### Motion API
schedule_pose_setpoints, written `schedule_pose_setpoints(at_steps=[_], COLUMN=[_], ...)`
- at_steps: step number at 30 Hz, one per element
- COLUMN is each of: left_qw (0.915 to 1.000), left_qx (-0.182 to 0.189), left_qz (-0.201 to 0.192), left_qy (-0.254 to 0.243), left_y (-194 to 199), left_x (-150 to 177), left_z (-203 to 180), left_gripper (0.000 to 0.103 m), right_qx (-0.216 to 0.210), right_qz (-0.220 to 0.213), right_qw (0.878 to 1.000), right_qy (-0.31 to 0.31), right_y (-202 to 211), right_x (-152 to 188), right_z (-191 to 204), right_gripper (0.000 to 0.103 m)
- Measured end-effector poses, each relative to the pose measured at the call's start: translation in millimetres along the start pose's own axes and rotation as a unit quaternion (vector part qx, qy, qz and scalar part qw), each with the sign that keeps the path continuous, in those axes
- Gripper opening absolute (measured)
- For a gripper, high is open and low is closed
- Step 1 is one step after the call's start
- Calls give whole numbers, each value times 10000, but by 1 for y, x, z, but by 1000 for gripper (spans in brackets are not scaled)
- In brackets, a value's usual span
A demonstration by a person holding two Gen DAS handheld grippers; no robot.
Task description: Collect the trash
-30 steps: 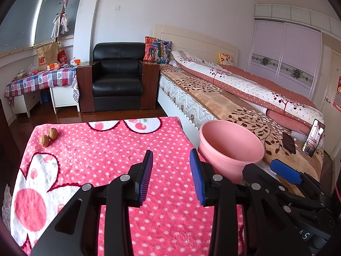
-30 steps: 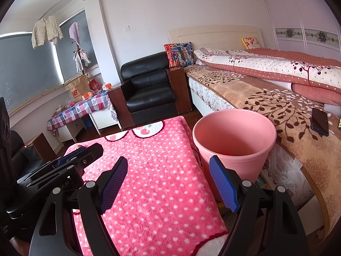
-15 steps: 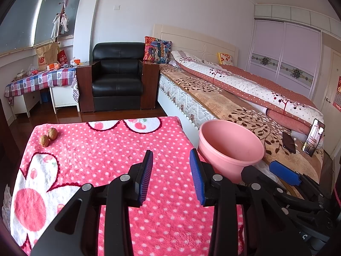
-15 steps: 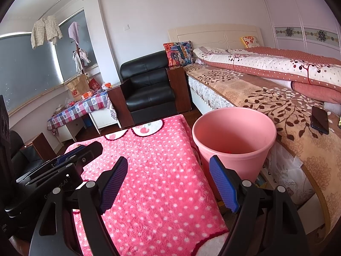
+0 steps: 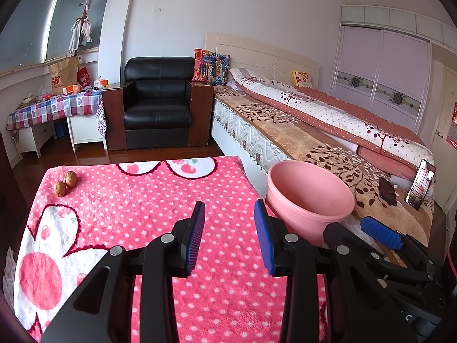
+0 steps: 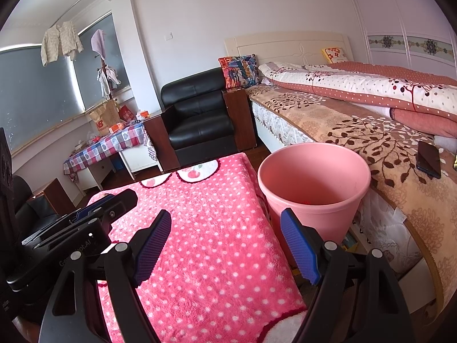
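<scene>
**Reaching for the two walnuts, bin standing ready**

Starting nearest, the left gripper [image 5: 230,228] hangs over the pink dotted blanket [image 5: 148,200] with its blue pads parted a moderate way and nothing between them. The right gripper [image 6: 225,245] sits beside it toward the pink bin [image 6: 314,177], jaws spread wider and likewise empty.

The bin stands just off the blanket's right edge, between blanket and bed [image 5: 285,131], upright, its mouth open to the ceiling; a small red speck may lie at its bottom, though the right wrist view is too coarse to be sure.

Farthest from the bin, at the blanket's far left corner, lie two walnuts [image 5: 65,183], touching each other. As roundish things they show no clear long axis; the pair itself lines up diagonally, one nearer, one slightly beyond.

The left gripper seems the natural one for the pickup. Judging from here, it should take one nut at a time, closing across the middle, pads low over the plush so the nut cannot roll away.
</scene>
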State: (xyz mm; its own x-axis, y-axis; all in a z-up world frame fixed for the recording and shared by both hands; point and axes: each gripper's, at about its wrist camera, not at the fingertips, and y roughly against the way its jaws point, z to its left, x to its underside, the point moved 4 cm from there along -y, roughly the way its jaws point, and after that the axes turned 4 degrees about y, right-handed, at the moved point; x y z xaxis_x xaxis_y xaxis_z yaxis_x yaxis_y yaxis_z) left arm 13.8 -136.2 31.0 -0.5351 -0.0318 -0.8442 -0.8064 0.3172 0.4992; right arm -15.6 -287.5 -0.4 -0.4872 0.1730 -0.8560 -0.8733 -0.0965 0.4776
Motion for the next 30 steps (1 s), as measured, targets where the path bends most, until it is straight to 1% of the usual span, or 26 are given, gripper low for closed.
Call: schedule_pose_setpoints(at_steps=[30], left_qw=[10000], left_qx=[-11], left_qz=[-12], left_qy=[-15], left_y=[1], left_x=[0], left_z=[0], left_gripper=[36], right_qx=[0], right_qz=[10], right_qw=[10000], right_qy=[-17], right_y=[0], right_x=[0], right_z=[-1], right_gripper=[78])
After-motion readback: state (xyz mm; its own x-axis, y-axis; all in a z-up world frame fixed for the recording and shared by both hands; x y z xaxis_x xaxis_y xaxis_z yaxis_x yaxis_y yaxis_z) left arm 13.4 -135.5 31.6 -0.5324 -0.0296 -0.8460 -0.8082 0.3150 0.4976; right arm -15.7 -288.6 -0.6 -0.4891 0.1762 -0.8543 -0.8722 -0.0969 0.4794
